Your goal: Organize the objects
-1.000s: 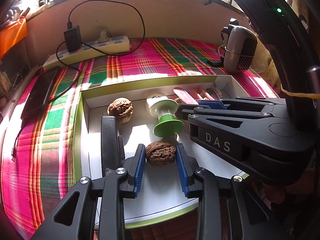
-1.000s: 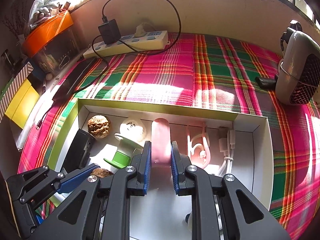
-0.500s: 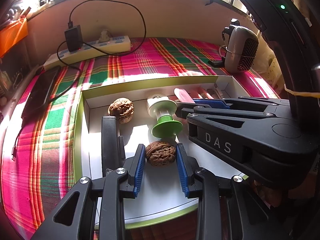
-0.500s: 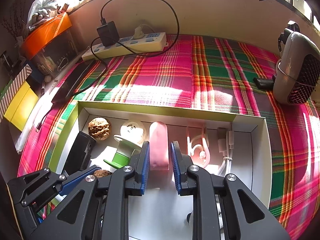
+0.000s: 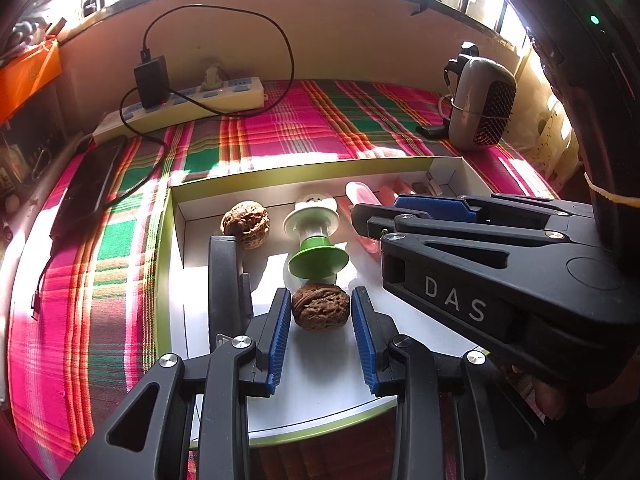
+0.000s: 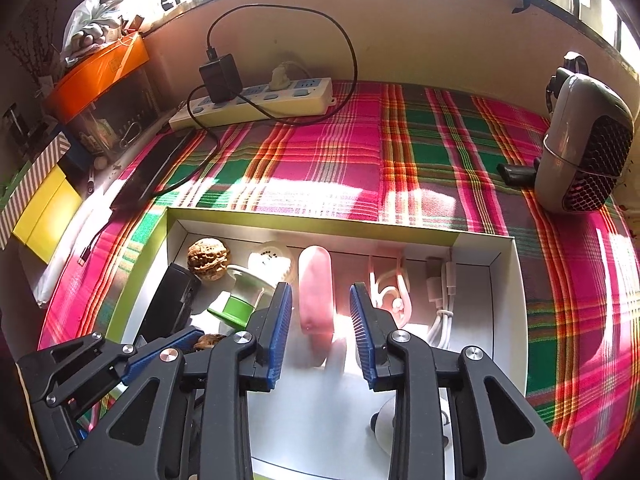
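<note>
- The left tongs (image 5: 320,312) sit spread around a walnut (image 5: 320,306) on the white floor of the box (image 6: 504,276), blue pads just beside it on either side with a sliver of gap; not gripping.
- The right tongs (image 6: 320,312) are likewise released, straddling a pink case (image 6: 316,288) that lies flat on the box floor, clear of both pads.
- Just beyond lie a green-and-white stand (image 5: 316,236), a second walnut (image 5: 245,223), a pink ear hook (image 6: 390,288) and a white cable (image 6: 442,300).
- Farther back on the plaid cloth (image 6: 320,152): a power strip (image 6: 256,100) and a small heater (image 6: 584,148).
- Judging by this, most items are already in the box; what remains seems to be arranging them.
</note>
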The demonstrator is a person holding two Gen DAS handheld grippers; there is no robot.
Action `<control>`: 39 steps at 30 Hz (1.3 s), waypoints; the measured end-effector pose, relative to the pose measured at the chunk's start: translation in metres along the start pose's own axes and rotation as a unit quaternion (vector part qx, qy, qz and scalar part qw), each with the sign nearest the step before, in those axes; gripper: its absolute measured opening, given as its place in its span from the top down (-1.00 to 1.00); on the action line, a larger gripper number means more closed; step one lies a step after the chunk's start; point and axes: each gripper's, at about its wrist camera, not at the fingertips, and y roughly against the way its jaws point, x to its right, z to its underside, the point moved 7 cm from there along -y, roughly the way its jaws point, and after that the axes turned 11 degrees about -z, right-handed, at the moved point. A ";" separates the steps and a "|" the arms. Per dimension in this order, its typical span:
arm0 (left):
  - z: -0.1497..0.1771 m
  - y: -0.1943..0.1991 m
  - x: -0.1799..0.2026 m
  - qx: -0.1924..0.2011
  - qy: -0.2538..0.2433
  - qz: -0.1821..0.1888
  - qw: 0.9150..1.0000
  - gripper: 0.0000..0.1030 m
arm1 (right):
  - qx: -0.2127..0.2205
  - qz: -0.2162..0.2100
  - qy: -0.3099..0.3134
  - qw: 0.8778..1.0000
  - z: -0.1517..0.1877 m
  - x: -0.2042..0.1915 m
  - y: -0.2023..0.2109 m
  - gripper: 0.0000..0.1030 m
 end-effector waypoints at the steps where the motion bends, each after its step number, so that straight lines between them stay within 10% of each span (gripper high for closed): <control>1: 0.000 0.001 0.000 0.001 0.001 -0.001 1.000 0.43 | 0.002 0.000 -0.001 1.000 0.000 0.000 0.001 0.38; 39: 0.052 0.074 -0.013 0.034 0.024 -0.065 0.997 0.43 | 0.070 0.030 0.012 0.997 0.076 -0.007 0.098 0.11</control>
